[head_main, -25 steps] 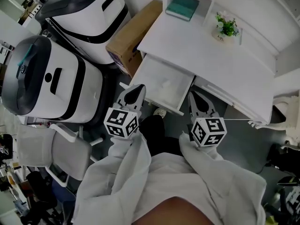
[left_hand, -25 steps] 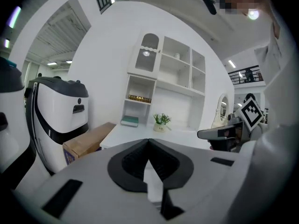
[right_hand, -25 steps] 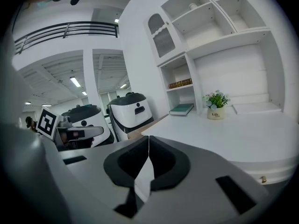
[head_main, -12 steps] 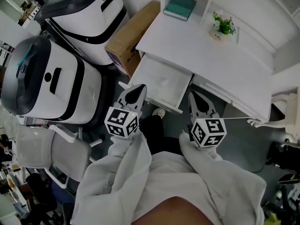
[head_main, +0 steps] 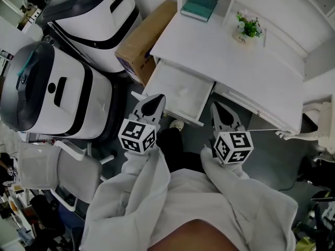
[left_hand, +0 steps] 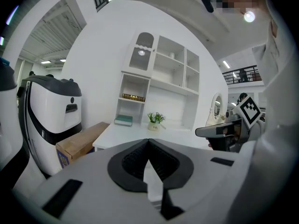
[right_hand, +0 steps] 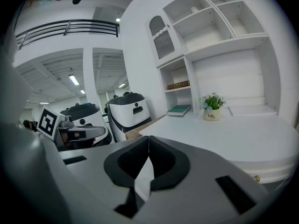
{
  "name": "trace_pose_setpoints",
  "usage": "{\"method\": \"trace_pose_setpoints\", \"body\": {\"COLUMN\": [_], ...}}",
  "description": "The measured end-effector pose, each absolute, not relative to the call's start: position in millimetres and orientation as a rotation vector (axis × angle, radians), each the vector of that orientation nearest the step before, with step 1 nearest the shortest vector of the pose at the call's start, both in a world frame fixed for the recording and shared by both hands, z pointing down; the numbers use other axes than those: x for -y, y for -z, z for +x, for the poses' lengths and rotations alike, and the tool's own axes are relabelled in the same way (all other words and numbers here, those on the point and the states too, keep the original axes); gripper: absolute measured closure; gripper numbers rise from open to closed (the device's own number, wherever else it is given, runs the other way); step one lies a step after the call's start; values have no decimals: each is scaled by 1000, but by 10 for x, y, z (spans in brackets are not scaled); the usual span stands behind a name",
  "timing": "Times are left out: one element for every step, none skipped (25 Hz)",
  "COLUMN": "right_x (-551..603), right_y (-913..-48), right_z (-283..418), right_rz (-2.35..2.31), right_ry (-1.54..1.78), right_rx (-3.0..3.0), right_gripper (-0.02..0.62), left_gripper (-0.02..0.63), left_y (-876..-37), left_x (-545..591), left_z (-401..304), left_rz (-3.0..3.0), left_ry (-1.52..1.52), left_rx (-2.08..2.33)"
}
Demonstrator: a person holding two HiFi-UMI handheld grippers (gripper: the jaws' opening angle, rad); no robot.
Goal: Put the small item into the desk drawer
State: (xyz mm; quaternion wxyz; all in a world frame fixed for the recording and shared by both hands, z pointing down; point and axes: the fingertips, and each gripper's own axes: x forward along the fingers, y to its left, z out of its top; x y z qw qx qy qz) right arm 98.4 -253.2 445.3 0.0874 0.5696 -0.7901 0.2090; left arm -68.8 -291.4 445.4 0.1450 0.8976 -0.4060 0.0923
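The white desk (head_main: pixel 230 61) has its drawer (head_main: pixel 180 90) pulled open toward me. On the desk top stand a small potted plant (head_main: pixel 246 27) and, in a cubby, a teal book (head_main: pixel 199 7). My left gripper (head_main: pixel 158 98) hangs just in front of the drawer's near left corner, shut with nothing between its jaws. My right gripper (head_main: pixel 214 105) floats by the drawer's right front corner, also shut and empty. The left gripper view shows its own tips (left_hand: pixel 148 141) met, with the plant (left_hand: pixel 155 121) beyond. The right gripper view shows the same (right_hand: pixel 148 139), with the plant (right_hand: pixel 211 107) ahead.
Two large white and black machines (head_main: pixel 57 88) stand left of the desk, with a cardboard box (head_main: pixel 144 38) leaning between them and the desk. A grey chair (head_main: pixel 49 166) sits at lower left. White shelves (right_hand: pixel 219 27) rise behind the desk top.
The desk has drifted slightly up and left in the head view. Both grippers keep the same place and stay shut.
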Motion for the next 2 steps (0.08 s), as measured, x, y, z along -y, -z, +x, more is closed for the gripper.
{"method": "trace_pose_setpoints", "body": {"right_x": [2542,2553], "right_y": [-4458,-4463], "right_z": [986,987], "right_rz": [1695,1694], "right_ry": [-625,-627], "right_rx": [2352,2352], "right_gripper": [563,563], "left_gripper": [591,591], "left_y": [-4458,-4463], "left_x": [2922,2931], "left_z": [-682,-677], "left_rz": [2586,2586], "left_ry": [-267,-269], "left_rx": [1169,1168]}}
